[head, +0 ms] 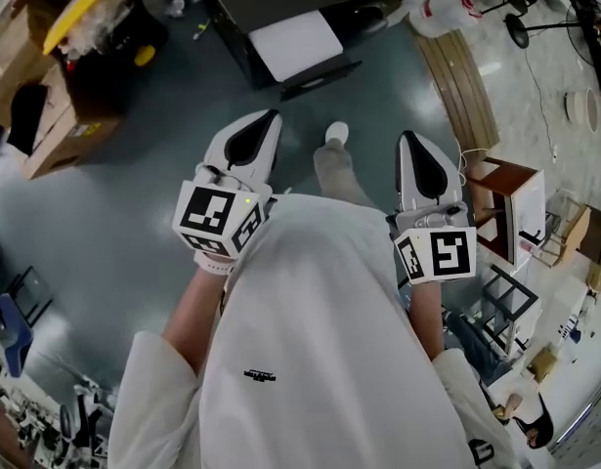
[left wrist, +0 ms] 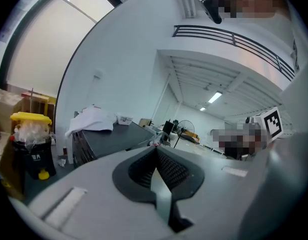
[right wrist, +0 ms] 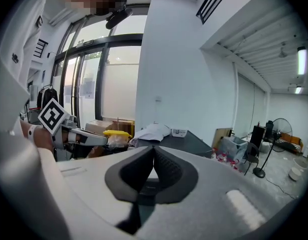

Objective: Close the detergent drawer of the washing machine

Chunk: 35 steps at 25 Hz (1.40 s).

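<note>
Detergent drawer: no sign of it, and no washing machine either, in any of the three views, so the task's thing is out of sight for now.

Biggest thing here is the grey floor [head: 134,184], one open stretch under the person. Across it stands one dark cabinet [head: 243,8] with one white sheet [head: 298,45] lying on top. Off to its left is one bin with a yellow lid [head: 80,13].

Now the grippers, two of them. The left gripper [head: 264,123] and the right gripper [head: 413,147] sit side by side in front of the body, pointing ahead, well apart from everything. Each has its jaws pressed together with nothing between them. My guess is that's a ready pose, and closed jaws would suit pushing a drawer front.

Smallest of all: one white shoe [head: 336,133], showing between the two grippers.
</note>
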Tool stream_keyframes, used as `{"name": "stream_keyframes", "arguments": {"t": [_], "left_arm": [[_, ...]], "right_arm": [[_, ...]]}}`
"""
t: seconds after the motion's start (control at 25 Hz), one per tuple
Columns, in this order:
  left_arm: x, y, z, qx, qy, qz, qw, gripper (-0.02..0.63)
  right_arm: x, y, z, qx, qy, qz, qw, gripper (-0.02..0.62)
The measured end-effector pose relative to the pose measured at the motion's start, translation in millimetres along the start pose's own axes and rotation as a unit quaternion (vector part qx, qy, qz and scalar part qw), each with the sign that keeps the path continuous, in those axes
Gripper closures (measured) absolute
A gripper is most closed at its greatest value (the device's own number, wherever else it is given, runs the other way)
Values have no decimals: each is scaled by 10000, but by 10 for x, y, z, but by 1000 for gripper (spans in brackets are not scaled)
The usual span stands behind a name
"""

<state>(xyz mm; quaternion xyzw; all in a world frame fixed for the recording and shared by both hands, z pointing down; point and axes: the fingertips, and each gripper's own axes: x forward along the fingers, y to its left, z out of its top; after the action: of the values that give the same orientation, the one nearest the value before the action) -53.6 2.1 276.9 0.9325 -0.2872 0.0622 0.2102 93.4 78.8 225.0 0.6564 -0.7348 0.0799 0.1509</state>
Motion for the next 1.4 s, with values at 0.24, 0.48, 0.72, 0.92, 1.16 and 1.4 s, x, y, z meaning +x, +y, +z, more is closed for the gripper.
{"name": "stream_keyframes", "arguments": {"t": [0.24,0.48,0.72,0.92,1.16,1.4], "left_arm": [[623,-152,170,-55,23,492,9988,589],[1177,-221,251,-161,108,1118,9935,589],[1476,-213,255,-331,158,1820,9826,589],[1548,-177,251,-357,211,2201,9746,589],[1403,-54,199,-469,386,2359,9699,589],[1413,54,42,-529,621,2179,9726,589]], "right_arm": [[361,-647,35,46,37,625,9980,589],[823,-1175,40,35,5,1393,9902,589],[1283,-1450,38,-27,-119,2166,9762,589],[1558,-1511,16,-25,-113,2505,9680,589],[1643,-1352,-64,49,38,2580,9661,589],[1669,-1257,-266,437,194,2343,9710,589]]}}
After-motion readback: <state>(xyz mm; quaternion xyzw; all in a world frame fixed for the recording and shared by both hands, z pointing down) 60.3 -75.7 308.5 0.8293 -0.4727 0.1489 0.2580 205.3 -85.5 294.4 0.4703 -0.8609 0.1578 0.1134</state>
